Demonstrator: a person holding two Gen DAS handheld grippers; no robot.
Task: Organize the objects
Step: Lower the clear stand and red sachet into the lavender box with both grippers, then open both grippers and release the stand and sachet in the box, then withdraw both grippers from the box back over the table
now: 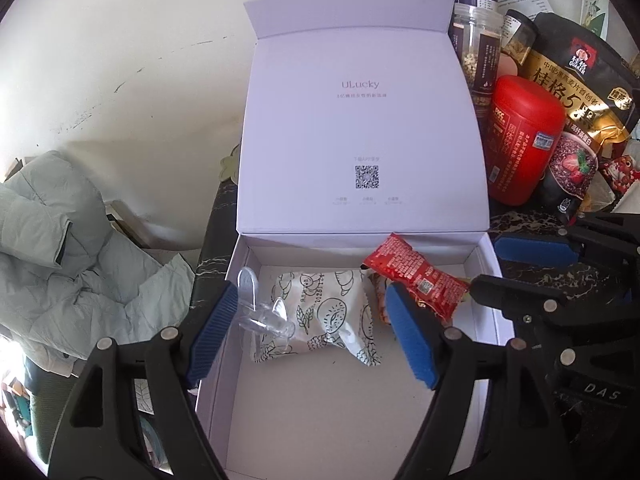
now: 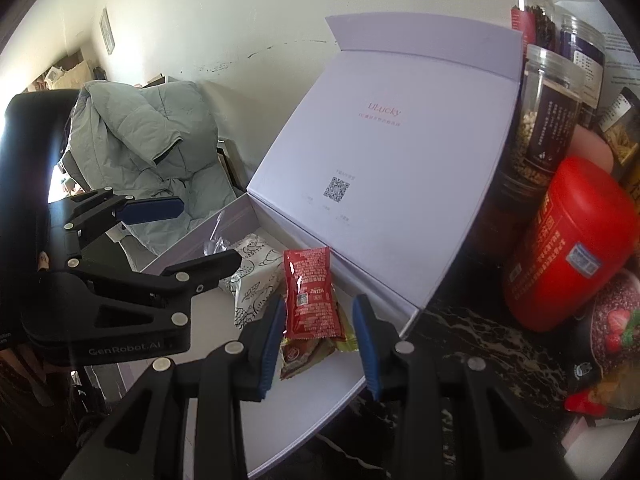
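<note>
Hovering over the white box [image 1: 224,292], I hold my left gripper [image 1: 312,332] with its jaws spread wide and gripping nothing — the clear plastic piece [image 1: 260,304] lies just beside its left pad, on the white printed packet [image 1: 328,312] on the box floor. My right gripper [image 2: 320,340] stands over the box's right side with its jaws only partly apart; the red sauce packet [image 2: 310,296] sits between the pads, though I cannot tell whether they press on it. Under that packet lies a brown-and-gold wrapper [image 2: 304,354]. The box lid [image 1: 360,128] stands open at the back. Right of the box stand a red canister [image 1: 524,140] and clear jars [image 1: 478,44].
</note>
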